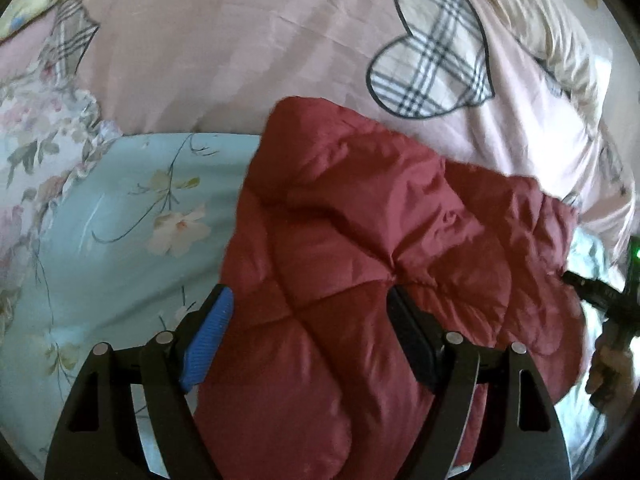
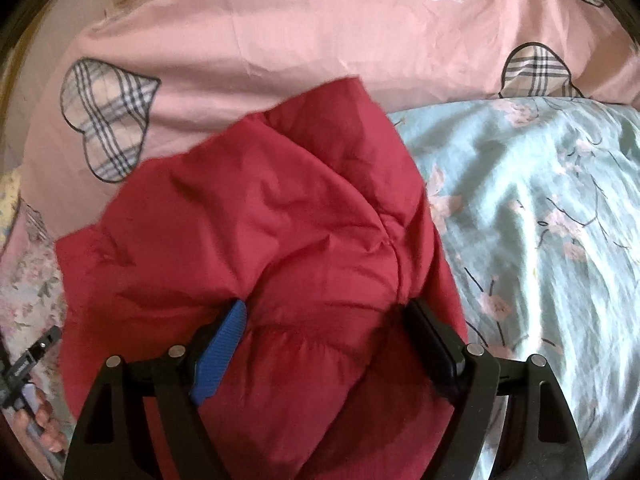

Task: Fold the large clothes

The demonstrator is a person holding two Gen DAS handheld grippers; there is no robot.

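Observation:
A dark red quilted jacket [image 1: 360, 248] lies bunched on the bed; it also shows in the right wrist view [image 2: 272, 240]. My left gripper [image 1: 310, 300] has its jaws wide apart, with a thick puffy fold of the jacket between its fingers. My right gripper [image 2: 326, 308] also has its jaws wide apart, with a bulging fold of the jacket between its fingers. Whether the pads press the cloth is not clear. The right gripper shows at the right edge of the left wrist view [image 1: 600, 296], held by a hand.
The bed carries a light blue floral sheet [image 1: 120, 220], which also shows in the right wrist view [image 2: 540, 220]. A pink duvet with plaid hearts [image 1: 248, 40] lies behind, also in the right wrist view [image 2: 280, 32]. A floral ruffled pillow [image 1: 36, 128] is at the left.

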